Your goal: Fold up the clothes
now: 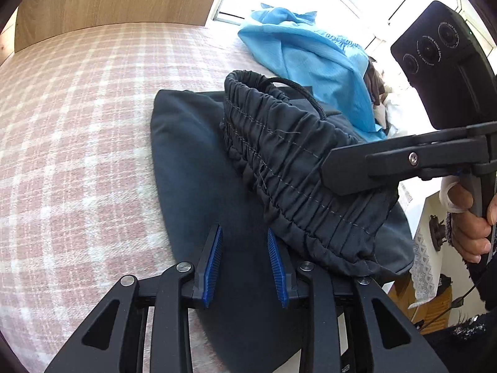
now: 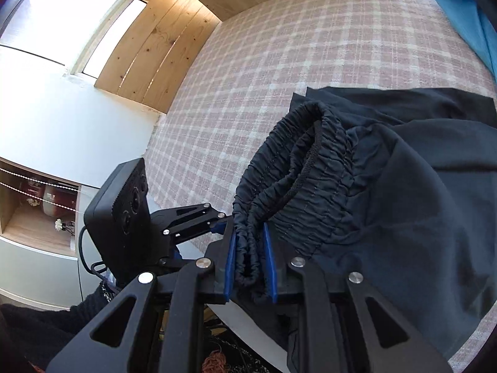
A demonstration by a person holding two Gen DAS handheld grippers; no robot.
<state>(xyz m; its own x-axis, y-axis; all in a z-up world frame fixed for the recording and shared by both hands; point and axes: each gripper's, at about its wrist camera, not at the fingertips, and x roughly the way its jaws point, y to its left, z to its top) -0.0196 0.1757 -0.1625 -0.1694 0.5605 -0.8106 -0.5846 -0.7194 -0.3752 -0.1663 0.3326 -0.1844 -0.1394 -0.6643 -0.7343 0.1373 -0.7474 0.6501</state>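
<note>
Dark navy trousers (image 1: 198, 168) lie on the pink checked bed cover (image 1: 77, 124). Their gathered elastic waistband (image 1: 279, 155) stands raised off the fabric, with a black drawstring (image 1: 298, 90) looping out of it. My right gripper (image 2: 248, 226) is shut on a folded bunch of the waistband (image 2: 298, 168); from the left wrist view the right gripper (image 1: 329, 171) clamps it from the right. My left gripper (image 1: 244, 228) hovers over the flat trouser cloth just left of the waistband, blue pads (image 1: 212, 264) apart with nothing pinched between them. It shows beside the waistband's end as the left gripper (image 2: 225, 220).
A light blue garment (image 1: 298, 49) lies crumpled beyond the trousers near the bright window, with more clothes behind it. Wooden panels (image 2: 161, 40) border the bed's far side. A person's hand (image 1: 469, 223) grips the right handle. White shelving (image 2: 37, 217) stands past the bed edge.
</note>
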